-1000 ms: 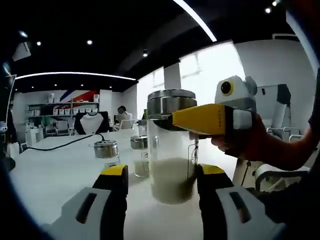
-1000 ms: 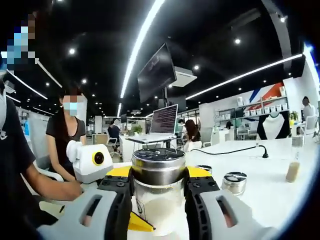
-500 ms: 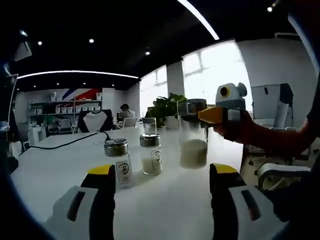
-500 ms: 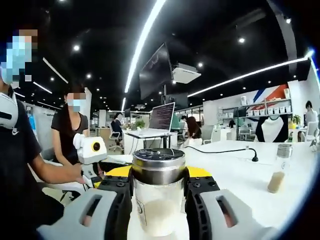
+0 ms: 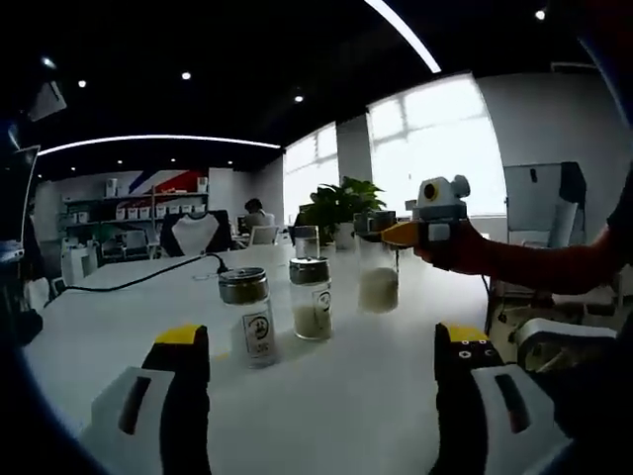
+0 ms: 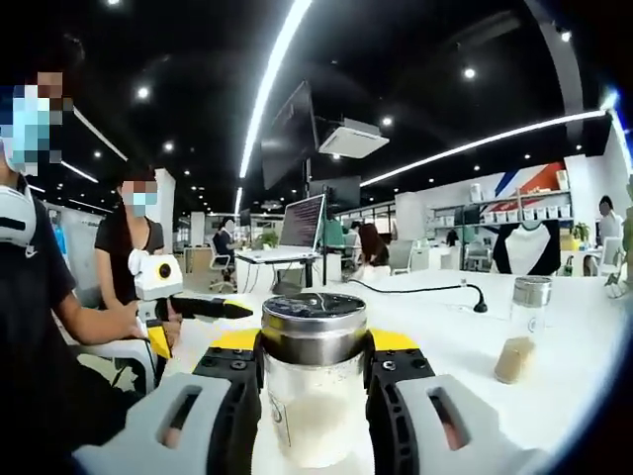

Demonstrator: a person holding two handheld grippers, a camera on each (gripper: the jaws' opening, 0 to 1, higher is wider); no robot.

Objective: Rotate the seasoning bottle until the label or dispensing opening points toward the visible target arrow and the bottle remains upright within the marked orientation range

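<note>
— Where is the seasoning bottle (image 6: 315, 391)?

— Right between the two jaws of the right claw (image 6: 315, 396). The jaws press on both sides of it, just under its shiny metal lid (image 6: 315, 322), so that claw is closed on it. In the left gripper view the same bottle (image 5: 378, 277) sits far across the white surface (image 5: 326, 396), with the right claw (image 5: 398, 234) coming in from the side at its top.

— Is it standing straight?

— Yes — lid up, pale powder in the bottom half. Its long line points up, so I think turning it means twisting around that line without tipping.

— What about the left claw (image 5: 321, 396)?

— Wide open, holding nothing, and well away from the bottle. The right one is much nearer — it is the one to do the turn.

— Anything else close by?

— Two small jars (image 5: 282, 315) stand side by side nearer the left claw, and a black cable (image 5: 148, 279) runs behind them. I can't see any arrow.
</note>
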